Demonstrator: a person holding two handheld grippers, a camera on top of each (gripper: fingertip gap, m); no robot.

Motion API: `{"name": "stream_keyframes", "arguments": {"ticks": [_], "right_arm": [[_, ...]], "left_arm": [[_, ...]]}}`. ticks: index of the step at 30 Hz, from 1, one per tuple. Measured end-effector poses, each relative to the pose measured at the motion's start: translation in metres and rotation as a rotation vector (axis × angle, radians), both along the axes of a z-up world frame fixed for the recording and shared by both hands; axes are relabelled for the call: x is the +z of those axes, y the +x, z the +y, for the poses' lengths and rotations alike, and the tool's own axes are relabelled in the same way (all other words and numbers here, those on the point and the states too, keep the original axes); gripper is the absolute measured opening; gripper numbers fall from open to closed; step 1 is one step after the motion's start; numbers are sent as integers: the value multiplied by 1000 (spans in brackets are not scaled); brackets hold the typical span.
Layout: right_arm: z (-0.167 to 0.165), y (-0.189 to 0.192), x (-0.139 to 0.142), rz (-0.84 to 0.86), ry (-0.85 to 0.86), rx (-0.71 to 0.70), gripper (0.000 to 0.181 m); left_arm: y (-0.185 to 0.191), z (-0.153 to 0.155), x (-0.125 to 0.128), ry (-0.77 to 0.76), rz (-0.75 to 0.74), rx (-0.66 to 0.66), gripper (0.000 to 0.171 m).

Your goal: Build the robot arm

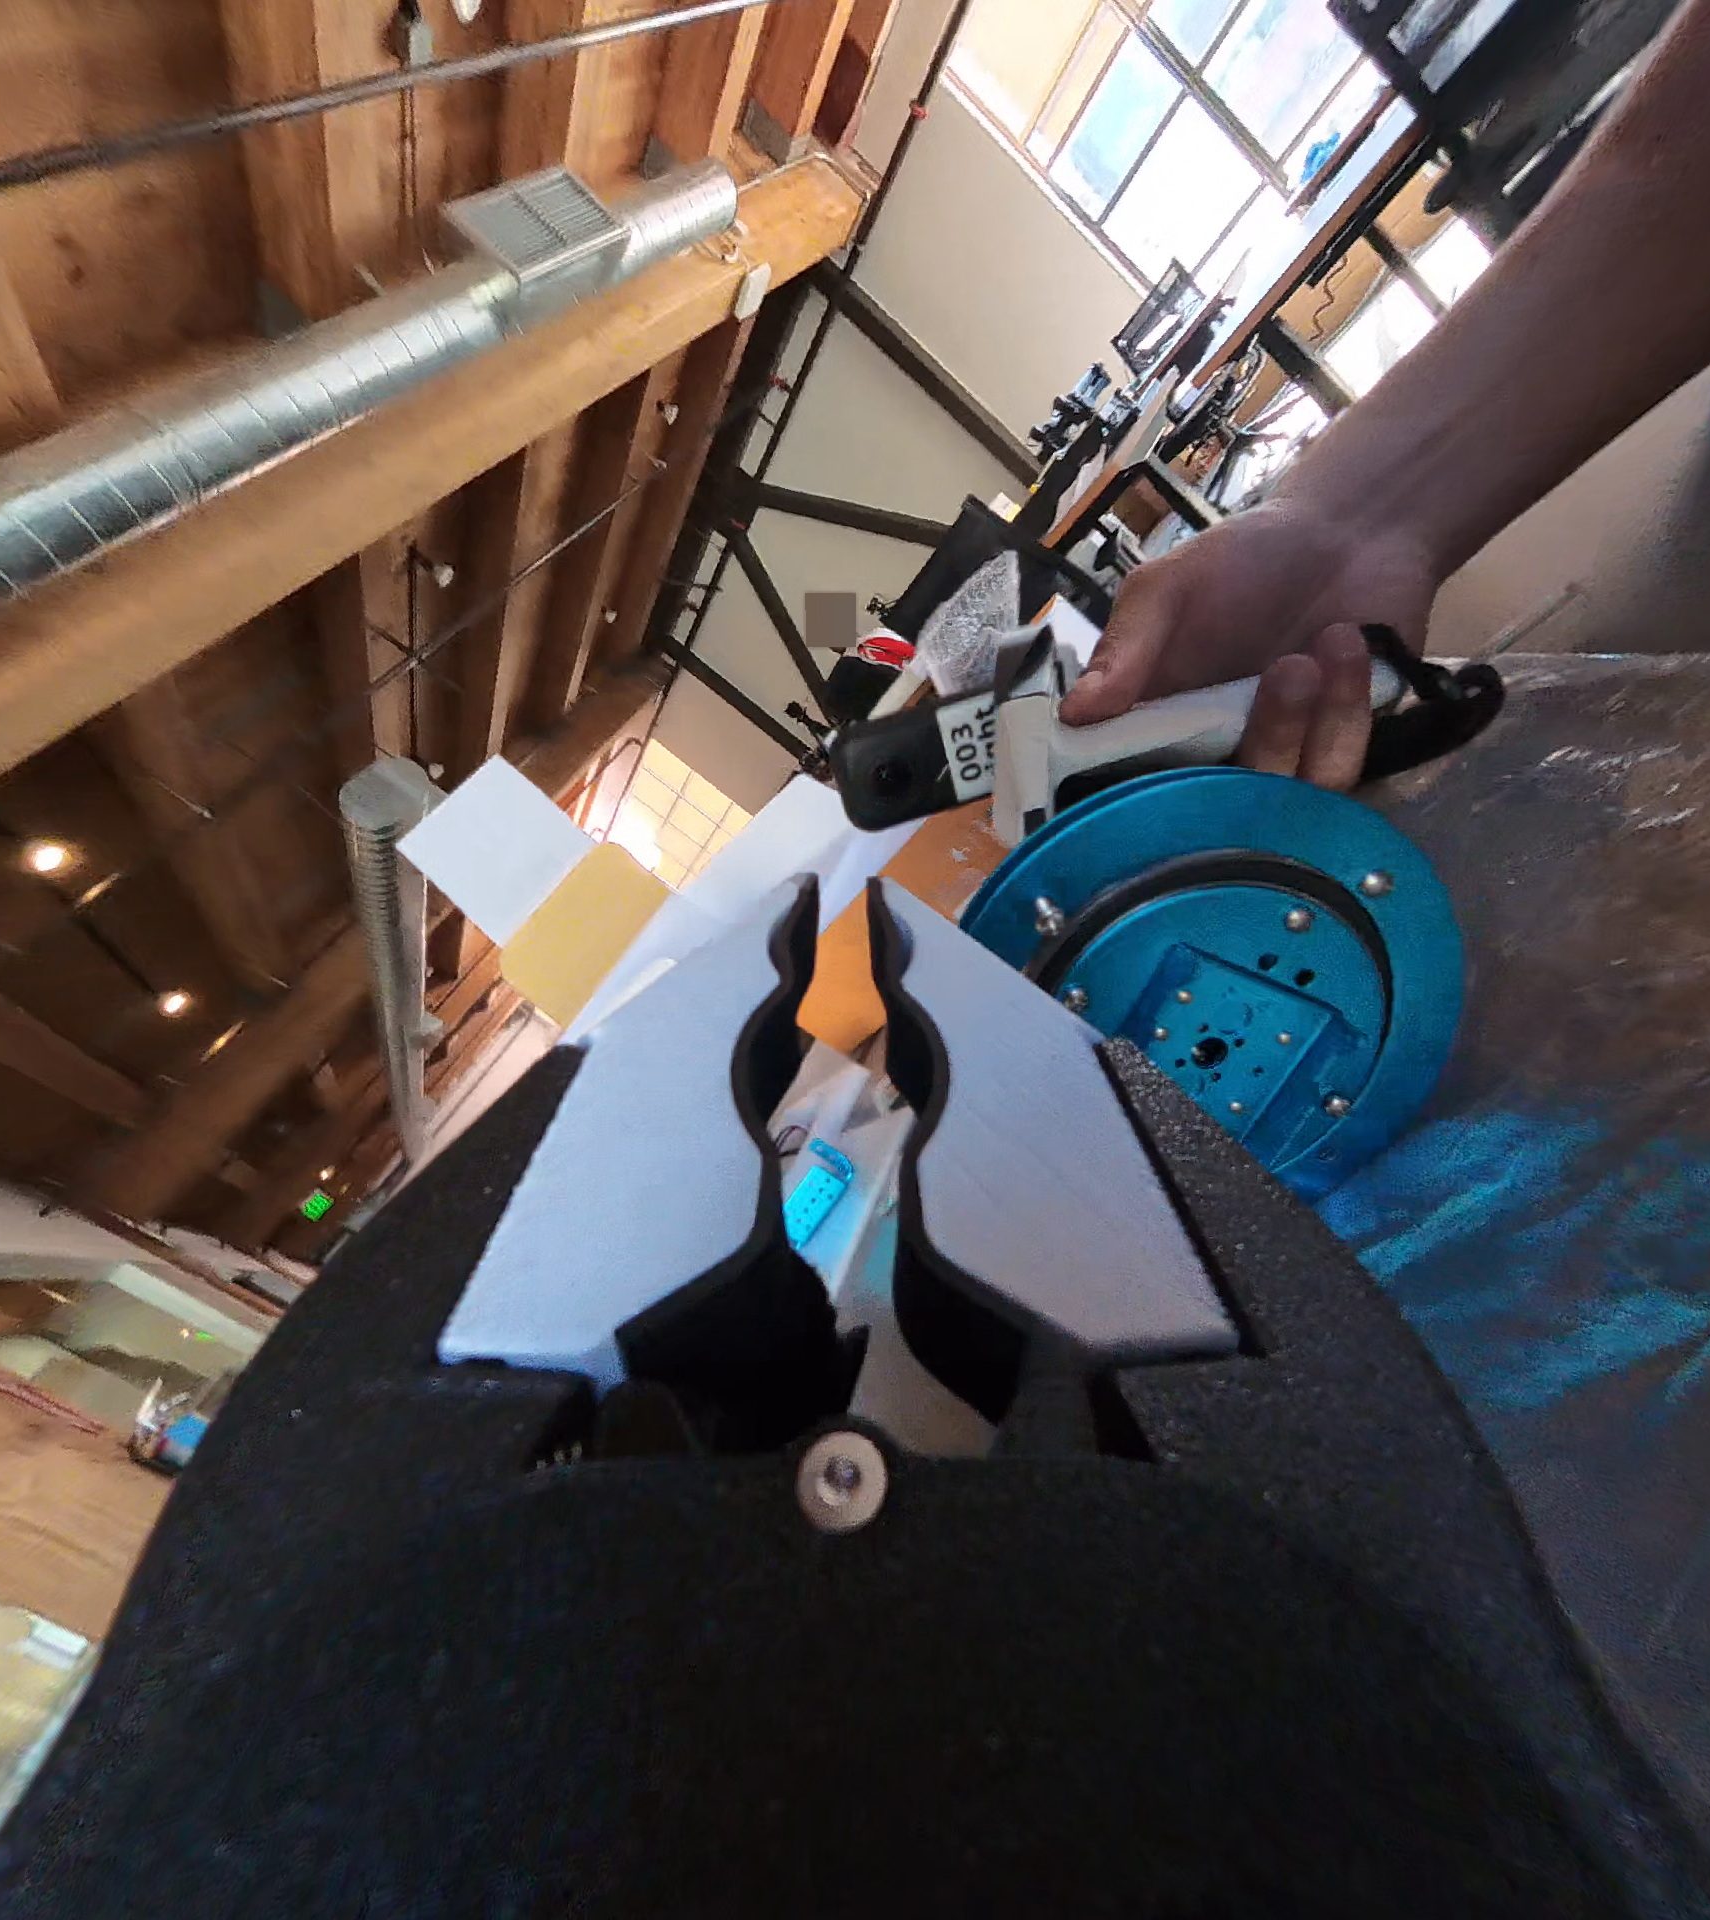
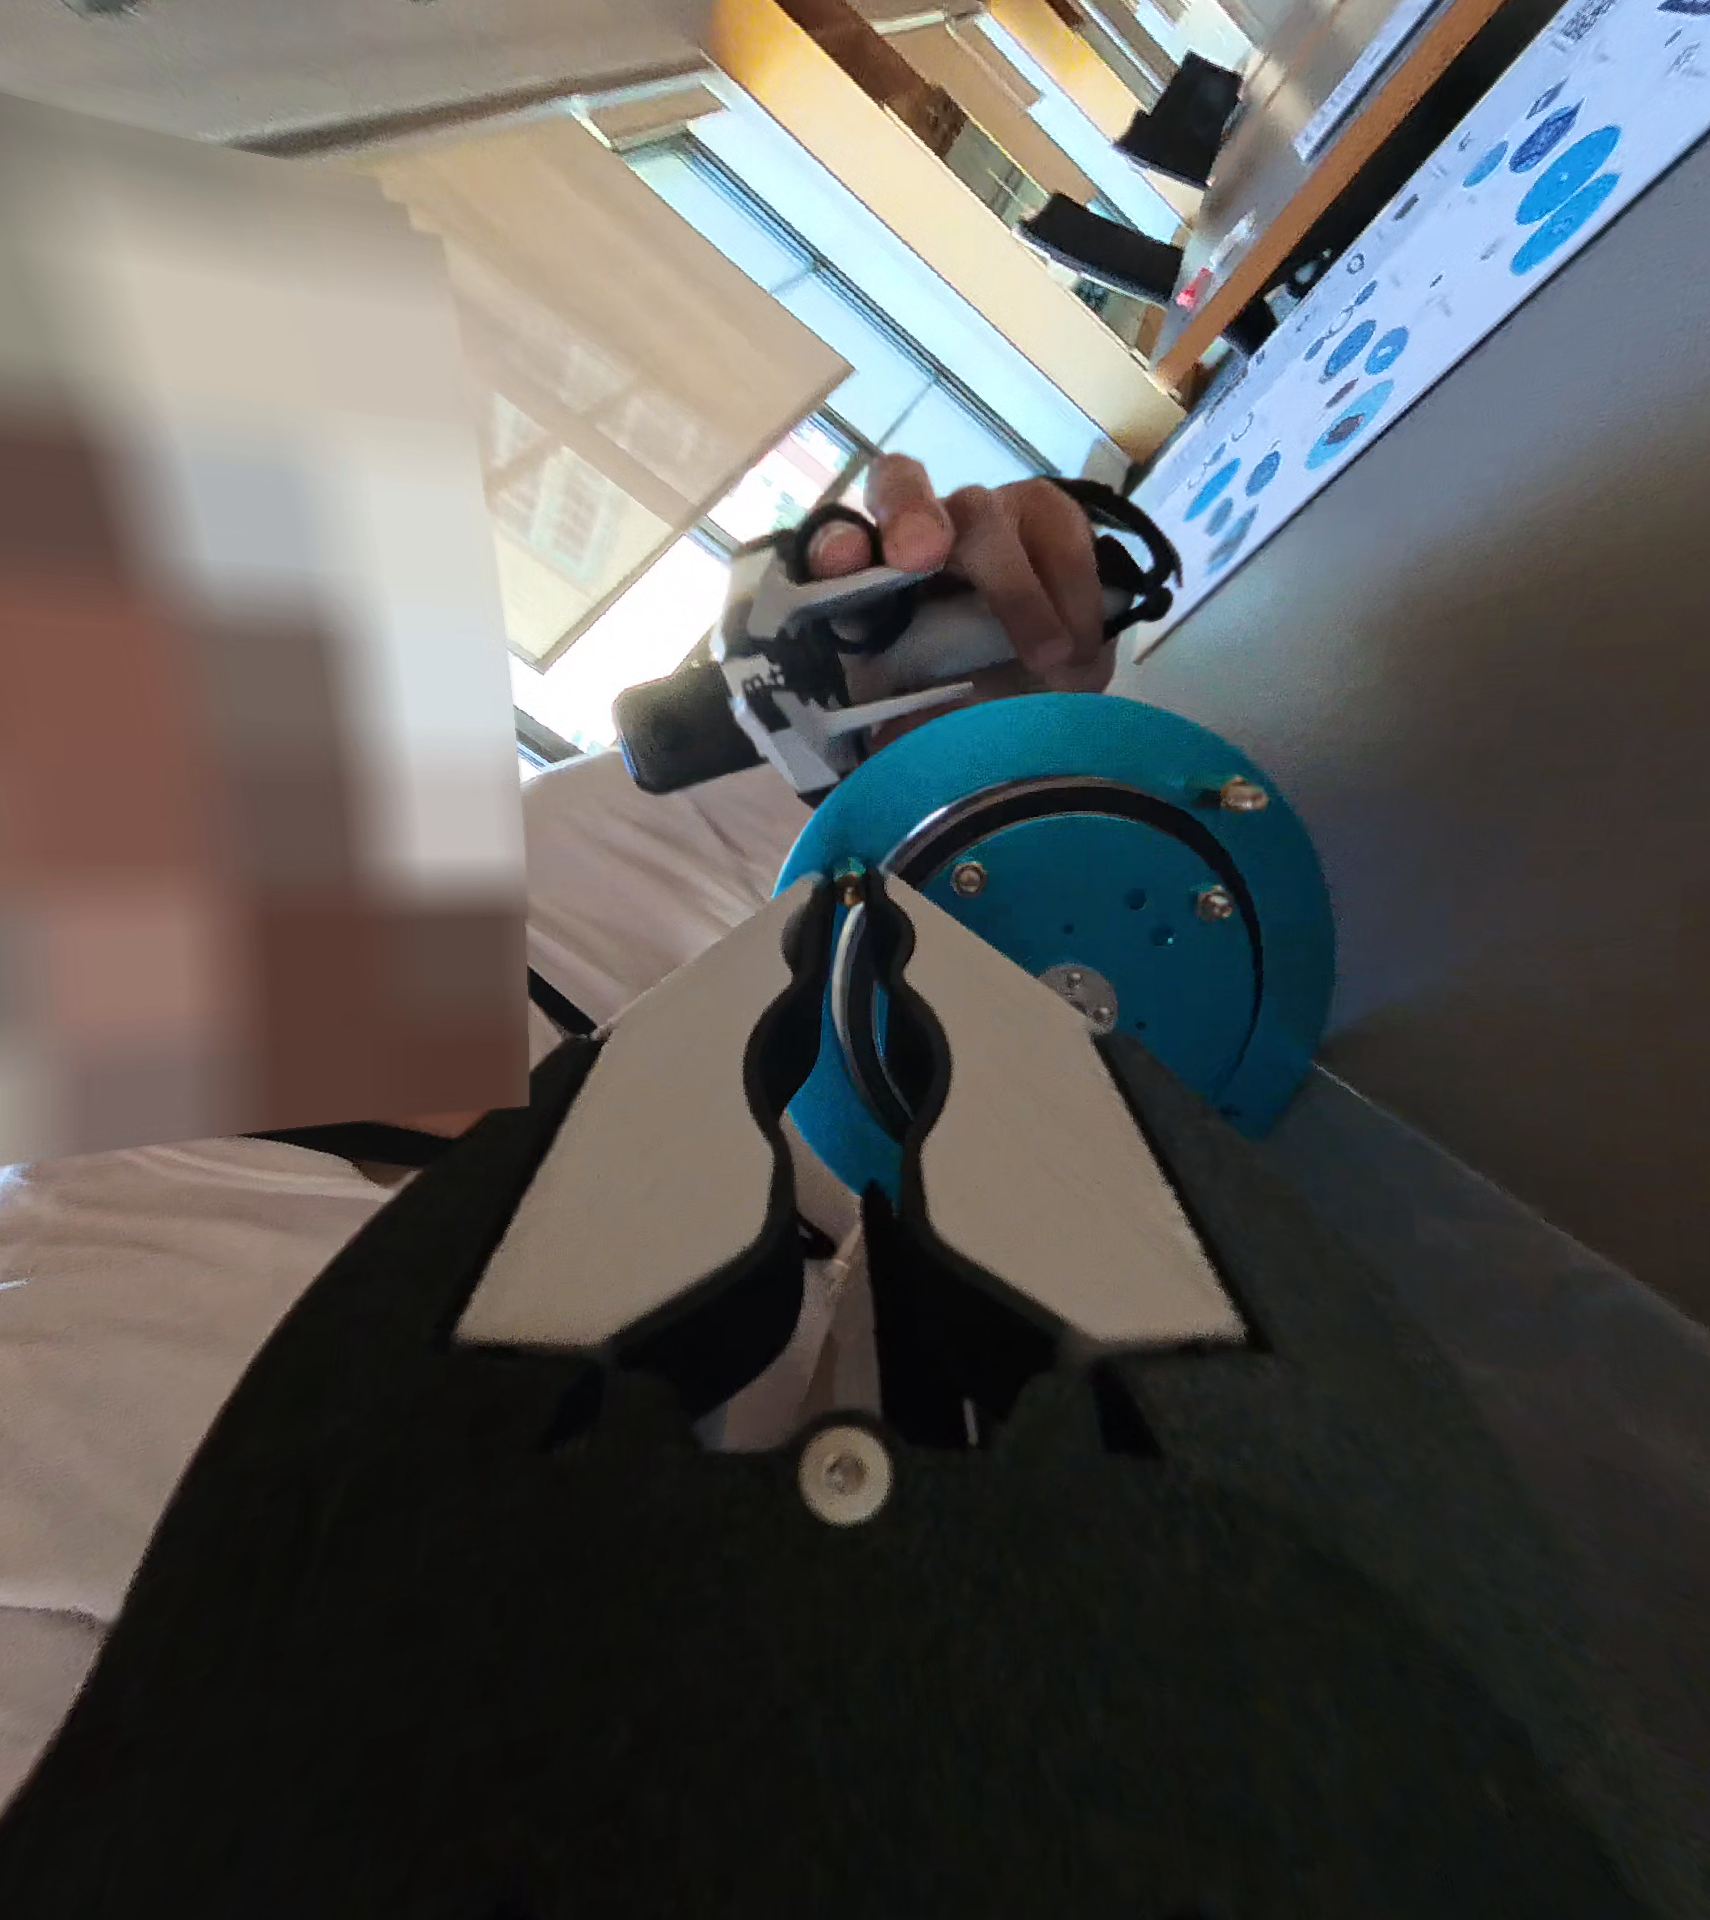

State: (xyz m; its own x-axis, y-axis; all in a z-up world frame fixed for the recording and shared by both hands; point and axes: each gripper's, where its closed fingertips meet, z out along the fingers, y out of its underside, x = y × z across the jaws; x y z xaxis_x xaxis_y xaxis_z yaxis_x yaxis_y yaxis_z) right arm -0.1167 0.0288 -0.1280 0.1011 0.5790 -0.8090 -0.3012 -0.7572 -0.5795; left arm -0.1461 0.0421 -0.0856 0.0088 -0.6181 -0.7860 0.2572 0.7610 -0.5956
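A blue metal wheel point(image 1: 1246, 935) with a black ring and small screws stands on edge on a grey table point(image 1: 1609, 935). My left gripper point(image 1: 843, 883) is nearly shut and empty, just left of the wheel, with its right finger in front of the rim. In the right wrist view, my right gripper point(image 2: 846, 883) is shut on the wheel point(image 2: 1121, 914) at its rim, next to a brass screw. A hand point(image 1: 1246, 613) holds the right gripper's handle above the wheel. The left gripper shows beyond the wheel point(image 2: 892, 717), held by another hand.
A small blue bracket point(image 1: 815, 1195) lies beyond my left fingers. A white sheet with blue pictures point(image 2: 1453, 260) lies at the table's far side. White cloth point(image 2: 103, 1299) is at the lower left. A threaded metal rod point(image 1: 383, 935) stands to the left. One gripper's finger ends stand about 6 cm off the other's.
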Motion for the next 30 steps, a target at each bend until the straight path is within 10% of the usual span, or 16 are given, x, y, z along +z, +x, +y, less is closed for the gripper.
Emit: {"name": "stream_keyframes", "arguments": {"ticks": [18, 27, 30], "right_arm": [[-12, 0, -1, -144, 114, -90, 3], [-8, -5, -1, -336, 298, -198, 4], [-7, -3, -1, -437, 366, -235, 4]], "left_arm": [[4, 3, -13, -34, 67, -25, 8], [9, 5, -10, -811, 459, -363, 56], [8, -16, -19, -817, 505, -382, 66]]}}
